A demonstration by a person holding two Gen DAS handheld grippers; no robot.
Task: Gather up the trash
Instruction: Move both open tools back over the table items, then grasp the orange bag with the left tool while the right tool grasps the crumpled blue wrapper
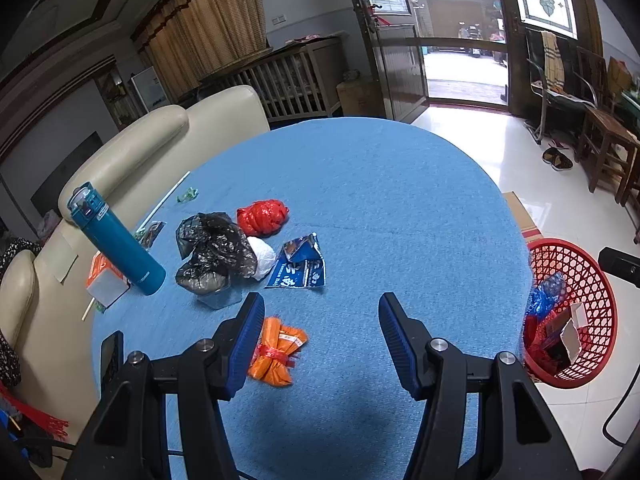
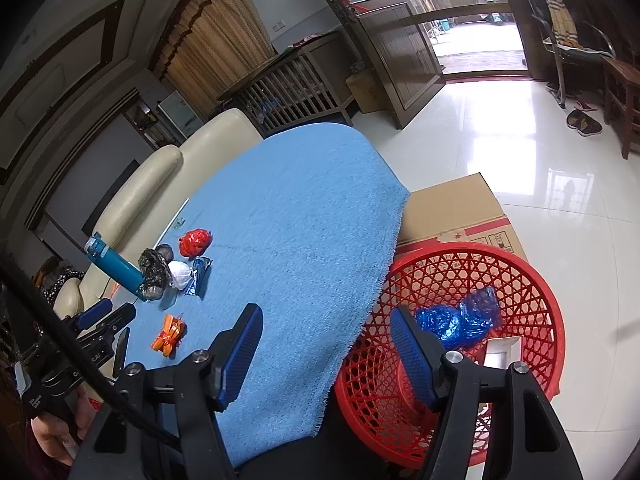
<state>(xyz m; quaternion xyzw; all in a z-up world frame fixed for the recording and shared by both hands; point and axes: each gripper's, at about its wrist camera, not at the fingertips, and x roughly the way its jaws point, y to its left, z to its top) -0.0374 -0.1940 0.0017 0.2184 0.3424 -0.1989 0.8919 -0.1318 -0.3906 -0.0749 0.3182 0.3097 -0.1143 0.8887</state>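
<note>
My left gripper (image 1: 322, 340) is open and empty above the blue tablecloth (image 1: 360, 200). An orange wrapper tied with red string (image 1: 278, 350) lies just beside its left finger. Further off lie a black plastic bag (image 1: 214, 250), a white wad (image 1: 262, 256), a red crumpled bag (image 1: 262, 216) and a blue torn packet (image 1: 300, 268). My right gripper (image 2: 326, 350) is open and empty, straddling the table edge and the red mesh basket (image 2: 532, 280), which holds a blue bag (image 2: 460, 320). The left gripper also shows in the right wrist view (image 2: 106, 314).
A teal flask (image 1: 120, 244) lies tilted by an orange-white carton (image 1: 106, 280) at the table's left. A white straw (image 1: 168, 196) and a green scrap (image 1: 187, 195) lie near the cream sofa (image 1: 120, 152). A cardboard box (image 2: 452, 208) sits behind the basket. A dark phone (image 1: 112, 354) rests near the left edge.
</note>
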